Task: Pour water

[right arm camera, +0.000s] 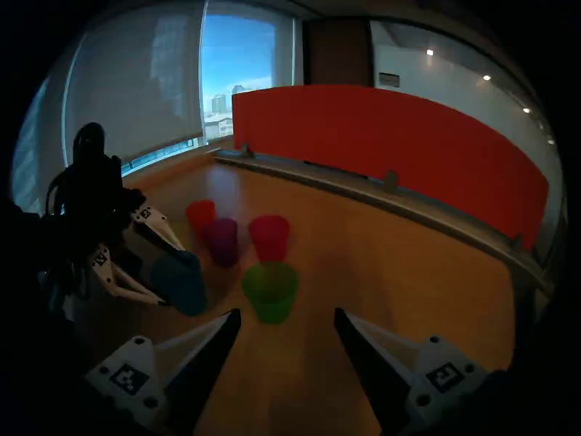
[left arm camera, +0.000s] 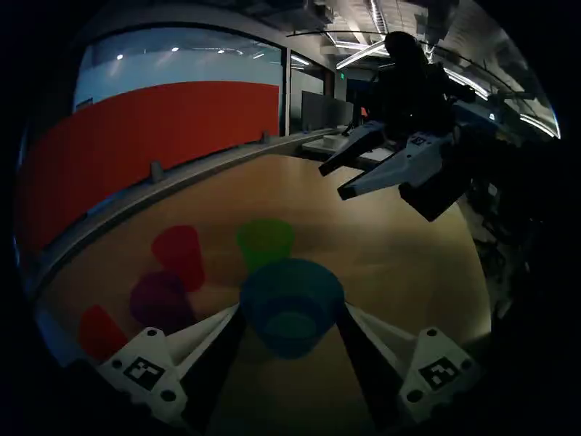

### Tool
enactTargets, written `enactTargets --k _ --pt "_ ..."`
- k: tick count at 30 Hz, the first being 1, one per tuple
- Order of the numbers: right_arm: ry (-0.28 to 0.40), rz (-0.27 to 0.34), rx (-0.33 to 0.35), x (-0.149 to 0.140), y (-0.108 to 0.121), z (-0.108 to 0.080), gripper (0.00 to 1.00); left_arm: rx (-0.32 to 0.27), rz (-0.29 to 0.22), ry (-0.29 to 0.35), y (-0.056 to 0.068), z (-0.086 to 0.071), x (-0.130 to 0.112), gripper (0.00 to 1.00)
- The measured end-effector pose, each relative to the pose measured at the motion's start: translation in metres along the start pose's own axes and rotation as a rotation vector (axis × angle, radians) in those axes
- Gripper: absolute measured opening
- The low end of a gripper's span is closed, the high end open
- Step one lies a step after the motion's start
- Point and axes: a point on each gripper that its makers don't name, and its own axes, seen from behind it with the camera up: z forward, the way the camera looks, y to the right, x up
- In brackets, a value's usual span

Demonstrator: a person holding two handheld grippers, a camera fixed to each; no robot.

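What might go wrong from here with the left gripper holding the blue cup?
The left gripper pinches the blue cup by its sides; tilting it might let it slip. The green cup and purple cup stand close by, so a swing may topple one. Dim light hides any water level.

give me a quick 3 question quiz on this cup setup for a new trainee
1. Multiple choice: which colour is the cup between the fingers of the left gripper? A green, B blue, C purple.
2. True or false: the right gripper is shut on the green cup.
3. Fill in: the scene holds ___ cups in all.

Key:
1. B, the blue cup.
2. False: its jaws stand open, with the green cup just ahead of them.
3. Five.
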Motion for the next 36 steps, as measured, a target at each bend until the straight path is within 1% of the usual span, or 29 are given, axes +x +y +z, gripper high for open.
enactTargets --k 6,15,27,36 --pt "0.007 -0.005 0.004 0.004 -0.004 0.000 0.99 0.034 0.005 0.068 -0.008 -0.017 0.025 0.85" --pt "0.016 -0.017 0.008 0.008 -0.009 0.002 0.99 0.062 -0.028 0.166 -0.018 -0.046 0.053 0.85" --pt "0.015 -0.030 0.013 0.009 -0.012 0.009 0.99 0.114 -0.035 0.253 -0.034 -0.083 0.080 0.85" --pt "0.011 -0.034 0.022 0.009 -0.015 0.016 0.99 0.174 -0.020 0.304 -0.053 -0.113 0.096 0.85"
